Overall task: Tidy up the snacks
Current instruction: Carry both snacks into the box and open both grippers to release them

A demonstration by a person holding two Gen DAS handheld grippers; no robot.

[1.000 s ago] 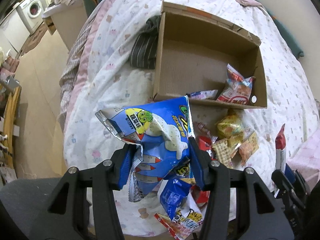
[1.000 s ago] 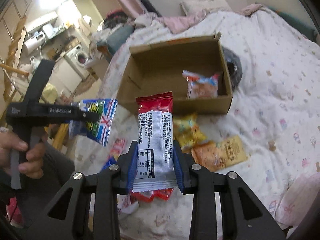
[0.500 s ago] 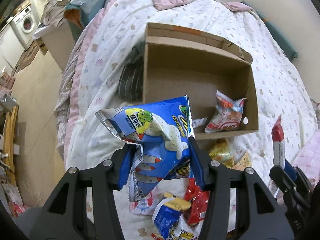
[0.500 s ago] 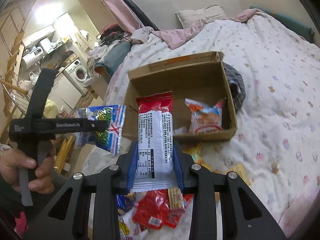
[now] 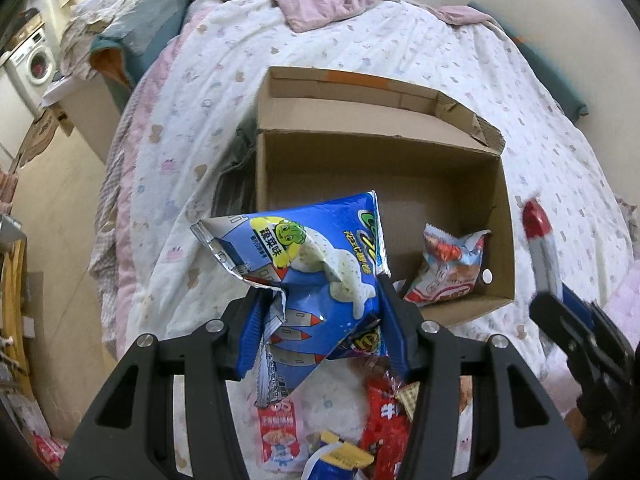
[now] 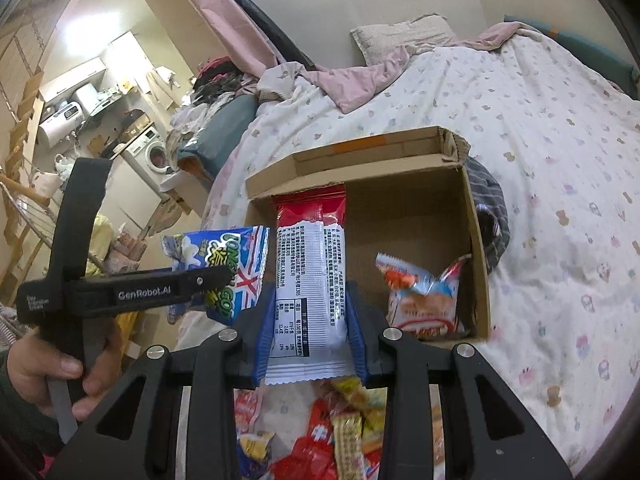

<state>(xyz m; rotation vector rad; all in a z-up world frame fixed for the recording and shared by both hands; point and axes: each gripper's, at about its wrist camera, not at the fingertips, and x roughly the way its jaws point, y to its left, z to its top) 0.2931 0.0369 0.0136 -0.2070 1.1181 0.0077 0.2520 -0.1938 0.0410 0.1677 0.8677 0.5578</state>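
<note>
On a patterned bedspread point(image 5: 400, 40), both grippers have advanced over the cardboard box point(image 5: 496, 216), the left gripper point(image 5: 316, 320) clamping a blue snack bag point(image 5: 320, 264), the right gripper point(image 6: 308, 332) a red-topped packet point(image 6: 310, 264), drop seemingly imminent.

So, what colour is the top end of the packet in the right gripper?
Red, clearest in the right wrist view: packet in right gripper.
</note>
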